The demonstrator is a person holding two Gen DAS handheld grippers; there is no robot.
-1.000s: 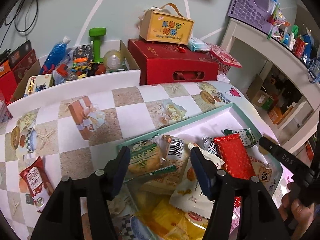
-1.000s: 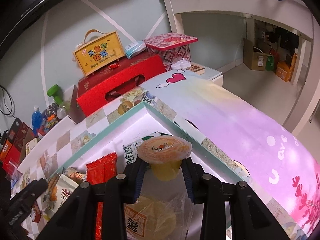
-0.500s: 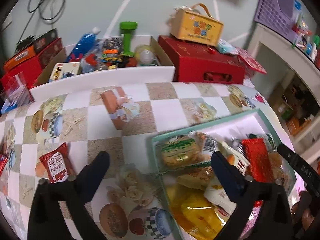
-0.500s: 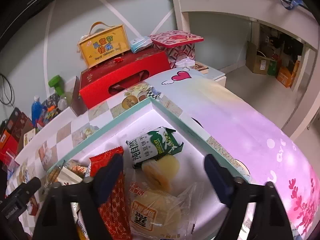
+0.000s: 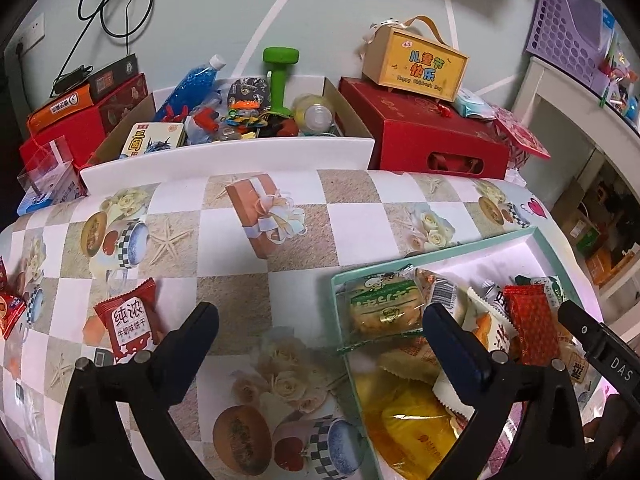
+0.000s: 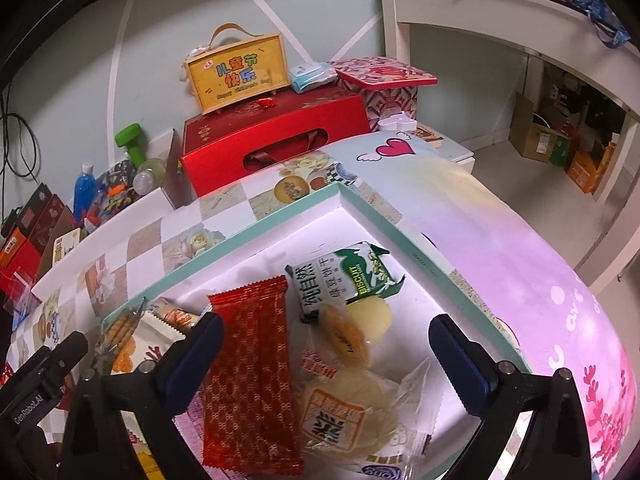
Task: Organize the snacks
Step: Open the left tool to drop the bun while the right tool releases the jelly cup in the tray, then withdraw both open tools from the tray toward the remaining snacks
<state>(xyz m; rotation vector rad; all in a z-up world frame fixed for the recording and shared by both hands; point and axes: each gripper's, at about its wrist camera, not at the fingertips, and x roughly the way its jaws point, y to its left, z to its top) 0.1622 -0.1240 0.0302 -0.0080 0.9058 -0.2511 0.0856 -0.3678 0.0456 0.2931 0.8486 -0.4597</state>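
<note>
Both tools are empty. The left hand-held gripper point(image 5: 320, 320) is spread wide above the tabletop point(image 5: 240, 288), straddling the near-left corner of the teal-rimmed tray point(image 5: 472, 242); that stance probably leaves it free to swing left toward the red biscuit packet point(image 5: 128, 316), which lies alone on the cloth just beside its left finger, outside the tray. Another red wrapper point(image 5: 8, 312) shows at the far-left edge, also outside.

The right hand-held gripper point(image 6: 324, 332) is equally wide over the tray's point(image 6: 360, 200) right end, gripping nothing. Below it lie a long red packet point(image 6: 248, 380), a green biscuit pack point(image 6: 340, 280), a jelly cup point(image 6: 360, 324) tipped on its side and a round cake point(image 6: 344, 412) in clear wrap, loosely overlapped rather than lined up.

The tray looks largely filled; the loose packets on the left seem to be what remains.
</note>
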